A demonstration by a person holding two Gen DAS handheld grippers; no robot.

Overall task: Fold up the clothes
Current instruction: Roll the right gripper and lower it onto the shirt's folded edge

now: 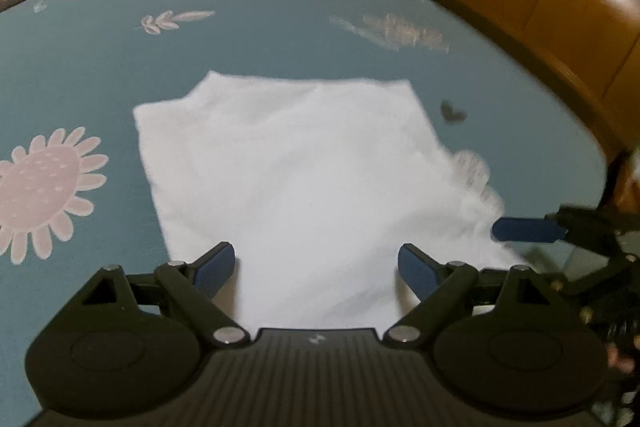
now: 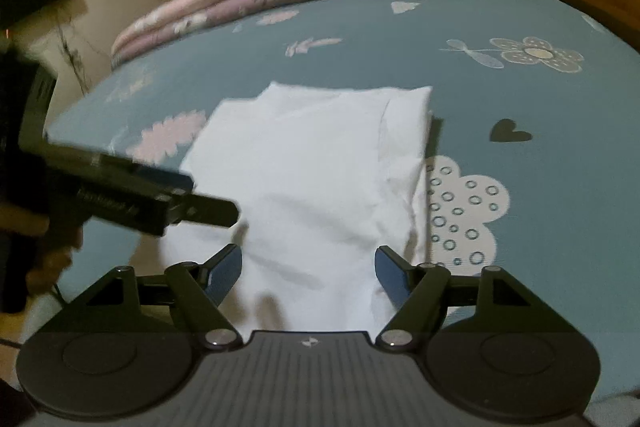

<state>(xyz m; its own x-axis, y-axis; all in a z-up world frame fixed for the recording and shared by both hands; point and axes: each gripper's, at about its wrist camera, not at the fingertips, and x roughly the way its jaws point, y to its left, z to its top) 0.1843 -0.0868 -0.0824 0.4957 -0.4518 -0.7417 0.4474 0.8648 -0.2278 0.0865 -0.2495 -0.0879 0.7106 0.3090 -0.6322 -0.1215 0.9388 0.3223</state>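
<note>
White garment (image 1: pixel 296 179), partly folded, lies flat on the bed (image 1: pixel 80 67). Judged light, limp and prone to slip; best taken at near corners or hem. Its near edge is cut off by both bodies. Left gripper (image 1: pixel 316 267) and right gripper (image 2: pixel 308 267) stand wide, holding nothing.

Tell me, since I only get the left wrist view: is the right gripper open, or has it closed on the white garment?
Observer: The right gripper is open. Its jaws stand wide above the near edge of the white garment, pinching nothing.
Operator: The garment's right side is blurred for me. How does it lie?
Observer: A long crease sets off a narrow strip along its right edge, lying flat on the blue bedsheet.
Operator: Where does my left gripper sit from that side?
Observer: The left gripper comes in from the left, its tip over the garment's left edge. I cannot tell if it touches.
</note>
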